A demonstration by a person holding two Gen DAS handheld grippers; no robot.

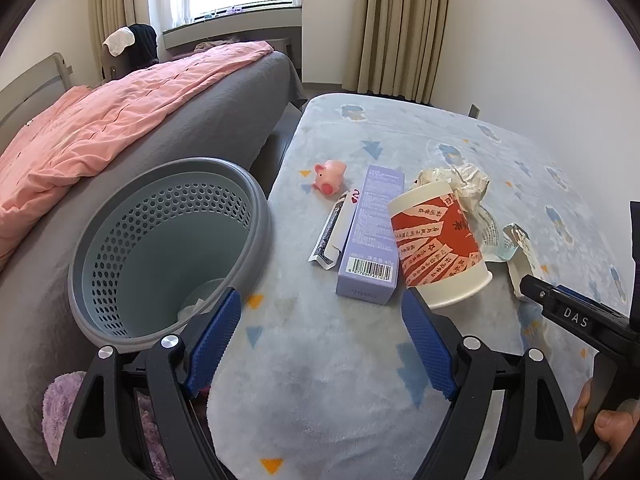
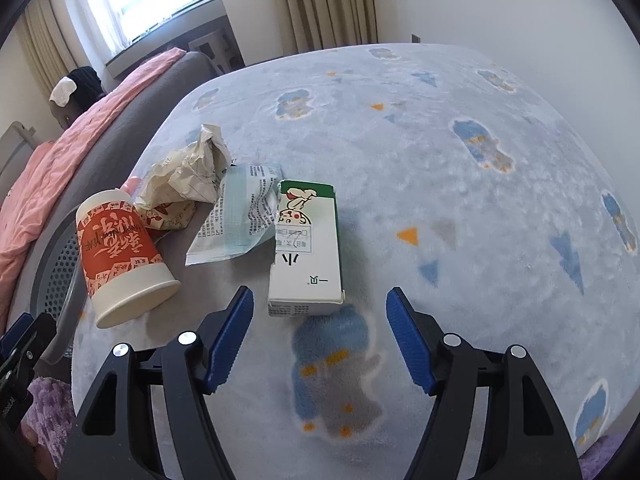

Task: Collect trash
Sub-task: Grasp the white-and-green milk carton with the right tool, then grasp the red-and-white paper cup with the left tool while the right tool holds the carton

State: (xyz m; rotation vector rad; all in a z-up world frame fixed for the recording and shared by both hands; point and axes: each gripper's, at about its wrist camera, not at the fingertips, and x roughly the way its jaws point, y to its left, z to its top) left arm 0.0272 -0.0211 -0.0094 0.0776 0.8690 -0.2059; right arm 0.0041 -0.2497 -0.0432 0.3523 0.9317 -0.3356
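Note:
A red and white paper cup [image 1: 438, 246] lies on its side on the blue patterned blanket [image 1: 360, 380], also in the right wrist view [image 2: 120, 256]. Beside it lie a purple box [image 1: 370, 236], a thin wrapper [image 1: 332, 232], crumpled paper [image 2: 188, 178], a plastic packet [image 2: 240, 212] and a green and white carton [image 2: 306, 248]. A grey perforated bin [image 1: 168, 248] stands at the left. My left gripper [image 1: 322, 344] is open, just short of the cup and purple box. My right gripper [image 2: 320, 336] is open, just short of the carton.
A pink toy pig [image 1: 330, 178] sits on the blanket beyond the purple box. A bed with a pink quilt [image 1: 92, 136] runs along the left behind the bin. A purple fluffy rug [image 1: 60, 412] lies at the lower left. Curtains and a window are at the back.

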